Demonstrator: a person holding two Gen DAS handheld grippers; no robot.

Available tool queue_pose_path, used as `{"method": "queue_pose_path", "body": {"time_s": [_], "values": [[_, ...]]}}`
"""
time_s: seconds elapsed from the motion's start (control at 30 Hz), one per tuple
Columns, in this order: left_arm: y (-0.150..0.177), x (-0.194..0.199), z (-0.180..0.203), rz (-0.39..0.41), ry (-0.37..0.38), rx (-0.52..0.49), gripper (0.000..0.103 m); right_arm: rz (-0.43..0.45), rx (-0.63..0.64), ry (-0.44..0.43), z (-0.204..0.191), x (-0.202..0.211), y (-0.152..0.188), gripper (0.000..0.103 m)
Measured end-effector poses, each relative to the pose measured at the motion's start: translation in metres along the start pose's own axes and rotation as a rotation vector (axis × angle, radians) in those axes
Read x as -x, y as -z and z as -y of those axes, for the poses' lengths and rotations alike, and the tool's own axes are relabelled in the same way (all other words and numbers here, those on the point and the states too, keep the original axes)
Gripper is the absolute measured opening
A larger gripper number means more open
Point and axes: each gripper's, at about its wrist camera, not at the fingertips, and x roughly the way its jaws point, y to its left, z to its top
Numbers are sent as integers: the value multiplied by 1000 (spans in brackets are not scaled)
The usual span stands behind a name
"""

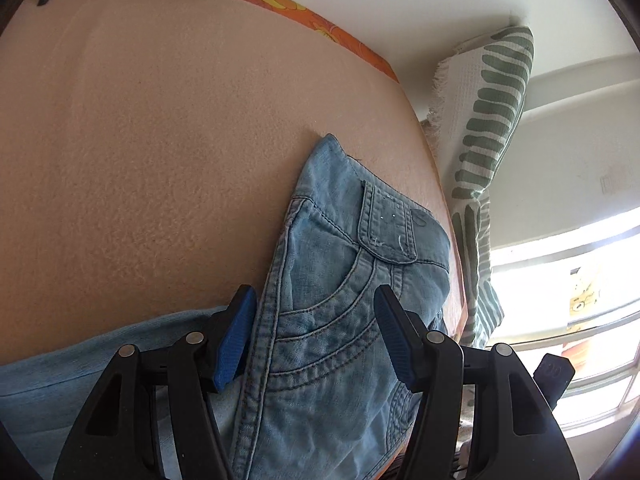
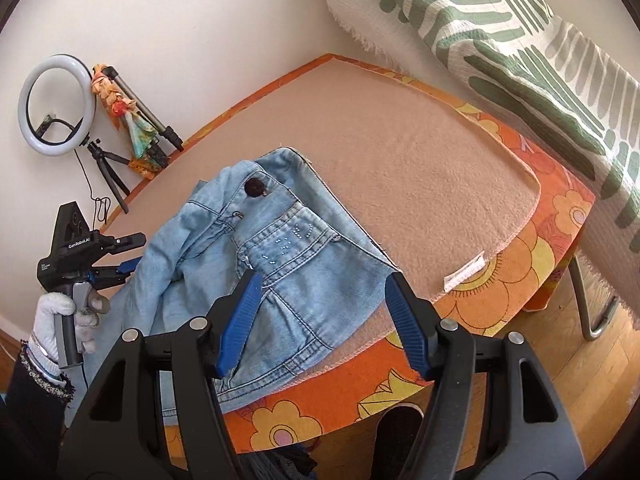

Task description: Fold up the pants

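A ring light (image 2: 56, 105) stands beside a tripod (image 2: 154, 118), near a striped cushion (image 2: 500, 36).

- A room in a home is shown, set up for filming.
- A ring light (image 2: 56, 104) on a small tripod (image 2: 106, 168) is seen at the left, against a plain wall.
- A table draped in an orange flowered cloth (image 2: 532, 256) and a tan blanket (image 2: 400, 160) fills the centre.
- Wooden flooring (image 2: 560, 360) is visible at lower right.
- A green-striped fringed textile (image 2: 480, 20) hangs at upper right.

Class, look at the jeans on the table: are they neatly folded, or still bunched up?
Still bunched up. The jeans lie crumpled near the table edge, waistband rumpled; no flat, even fold shows.
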Motion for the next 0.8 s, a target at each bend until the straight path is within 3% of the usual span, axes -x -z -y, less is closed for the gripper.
{"method": "queue_pose_path", "body": {"time_s": [0.2, 0.3, 0.4, 0.57, 0.8], "values": [[-3, -7, -2, 16, 67, 21, 55, 1, -24, 10, 12, -2, -1, 67], [-3, -9, 2, 38, 71, 1, 25, -2, -21, 1, 8, -4, -2, 67], [-1, -4, 7, 72, 73, -36, 10, 6, 1, -2, 1, -3, -3, 67], [3, 12, 35, 109, 125, -115, 10, 17, -1, -10, -2, -2, -5, 67], [47, 15, 116, 66, 135, -392, 6, 56, -84, -70, 14, 6, -15, 67]]}}
